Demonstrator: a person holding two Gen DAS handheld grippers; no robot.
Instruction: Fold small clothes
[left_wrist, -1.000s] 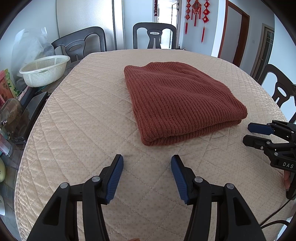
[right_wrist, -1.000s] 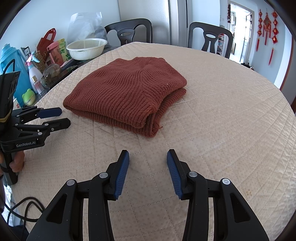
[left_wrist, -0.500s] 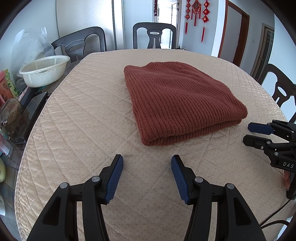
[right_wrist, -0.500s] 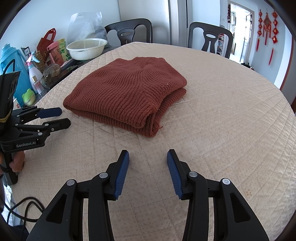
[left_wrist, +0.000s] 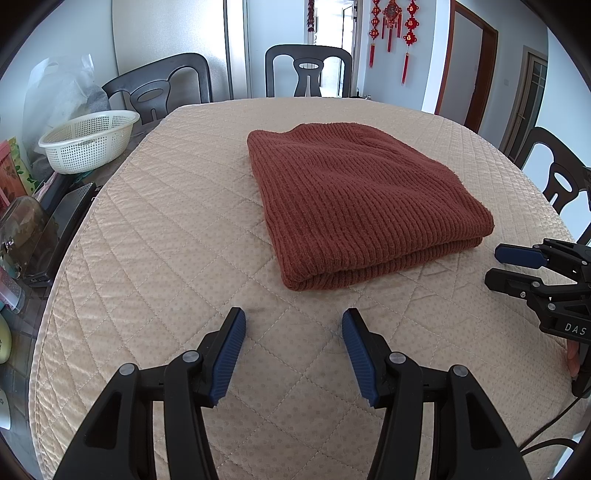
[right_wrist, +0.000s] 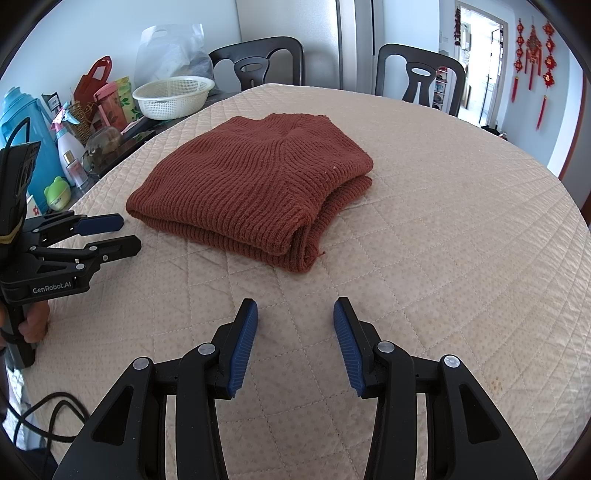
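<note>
Straight ahead of both sets of fingers, well beyond their tips, a rust-red ribbed knit garment (left_wrist: 354, 199) lies folded into a thick stack on the quilted beige surface (left_wrist: 155, 258). The left gripper (left_wrist: 293, 321) has its blue-padded fingers (left_wrist: 229, 354) spread apart, nothing between them; the right gripper (right_wrist: 295, 310) is likewise released and empty. What kind of garment it is cannot be told from the fold. Beyond the left fingers, a white perforated basket (left_wrist: 88, 144) sits off the surface's edge. Only a bit of the person's hand (right_wrist: 35, 321) shows under the left gripper's handle, cut off by the frame.
</note>
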